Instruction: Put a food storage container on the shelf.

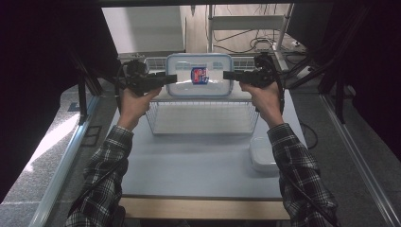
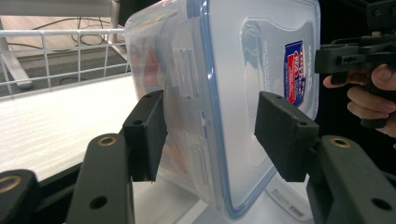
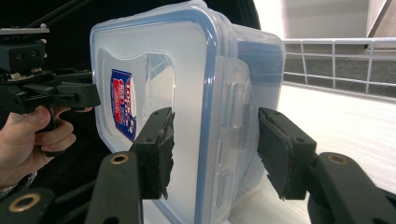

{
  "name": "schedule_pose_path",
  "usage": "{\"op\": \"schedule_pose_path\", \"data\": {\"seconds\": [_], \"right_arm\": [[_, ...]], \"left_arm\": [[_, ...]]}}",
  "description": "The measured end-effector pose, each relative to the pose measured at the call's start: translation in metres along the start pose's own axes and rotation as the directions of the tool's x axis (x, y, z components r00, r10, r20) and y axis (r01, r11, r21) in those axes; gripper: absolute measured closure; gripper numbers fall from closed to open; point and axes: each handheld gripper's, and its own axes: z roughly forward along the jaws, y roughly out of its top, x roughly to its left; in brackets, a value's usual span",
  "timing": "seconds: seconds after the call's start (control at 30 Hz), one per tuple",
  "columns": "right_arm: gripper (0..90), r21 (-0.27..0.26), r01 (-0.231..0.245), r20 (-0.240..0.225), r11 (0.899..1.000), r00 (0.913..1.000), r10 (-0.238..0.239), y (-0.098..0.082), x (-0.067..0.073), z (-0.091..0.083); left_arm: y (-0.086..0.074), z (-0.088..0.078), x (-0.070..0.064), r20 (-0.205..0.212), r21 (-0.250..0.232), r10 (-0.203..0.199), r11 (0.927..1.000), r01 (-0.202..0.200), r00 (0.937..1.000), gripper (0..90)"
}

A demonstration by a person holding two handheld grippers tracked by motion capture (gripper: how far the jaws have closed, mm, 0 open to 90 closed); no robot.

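Observation:
A clear plastic container (image 1: 199,75) with a blue-rimmed lid and a red-and-blue label stands on its long edge on the white top of a wire rack (image 1: 203,118), lid facing the person. My left gripper (image 1: 171,78) is at its left end. In the left gripper view the container (image 2: 219,93) sits between the jaws: one pad (image 2: 145,135) lies against its body, the other pad (image 2: 280,135) stands off the lid. My right gripper (image 1: 228,75) is at its right end. There the container (image 3: 187,84) sits between open jaws, with a gap at the lid-side pad (image 3: 156,151).
A second clear plastic box (image 1: 263,153) lies on the grey table at the right, below the rack. A wire rail (image 2: 60,51) fences the back of the rack top. Dark frame posts stand at both sides, and cables lie on the floor behind.

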Motion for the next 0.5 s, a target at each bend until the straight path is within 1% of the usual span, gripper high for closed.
{"op": "schedule_pose_path", "data": {"seconds": [0.1,0.2,0.23,0.27,0.3,0.33,0.37,0.43,0.47,0.5], "right_arm": [[46.8,-0.004,-0.004,0.005,1.000,1.0000,0.004,0.000,0.000,0.001],[44.9,0.007,0.029,0.048,1.000,0.9984,-0.030,0.001,0.002,0.003],[45.2,0.017,0.038,0.061,0.999,0.9974,-0.039,0.002,0.003,0.003],[45.2,0.017,0.038,0.061,0.999,0.9974,-0.039,0.002,0.003,0.003],[46.1,0.022,0.051,0.070,0.998,0.9962,-0.052,0.001,0.003,0.004],[46.5,0.035,0.055,0.071,0.998,0.9958,-0.058,0.001,0.003,0.006],[45.7,0.047,0.064,0.094,0.997,0.9932,-0.068,-0.001,0.004,0.010],[45.8,0.048,0.064,0.099,0.997,0.9927,-0.069,-0.001,0.004,0.011],[45.6,0.048,0.063,0.102,0.997,0.9925,-0.068,-0.001,0.003,0.012],[45.8,0.041,0.042,0.089,0.998,0.9950,-0.045,-0.001,0.000,0.013]], "left_arm": [[0.000,0.001,0.001,-0.002,-0.004,-0.010,0.9999,0.010,0.9999,42.9],[0.000,0.004,0.001,-0.012,-0.002,-0.002,1.0000,0.002,0.9999,39.5],[0.001,0.006,0.002,-0.017,0.005,-0.012,0.9999,0.012,0.9998,38.5],[0.001,0.006,0.002,-0.017,0.005,-0.012,0.9999,0.012,0.9998,37.6],[0.002,0.008,0.003,-0.014,0.011,-0.030,0.9995,0.030,0.9995,37.6],[0.002,0.009,0.004,-0.012,0.015,-0.035,0.9993,0.036,0.9993,36.4],[0.002,0.010,0.006,-0.009,0.019,-0.043,0.9989,0.044,0.9990,33.1],[0.002,0.013,0.009,-0.002,0.021,-0.069,0.9974,0.069,0.9976,32.1],[0.002,0.014,0.012,0.009,0.016,-0.083,0.9965,0.082,0.9965,31.4],[0.002,0.014,0.014,0.016,0.014,-0.090,0.9959,0.090,0.9958,31.2]]}}
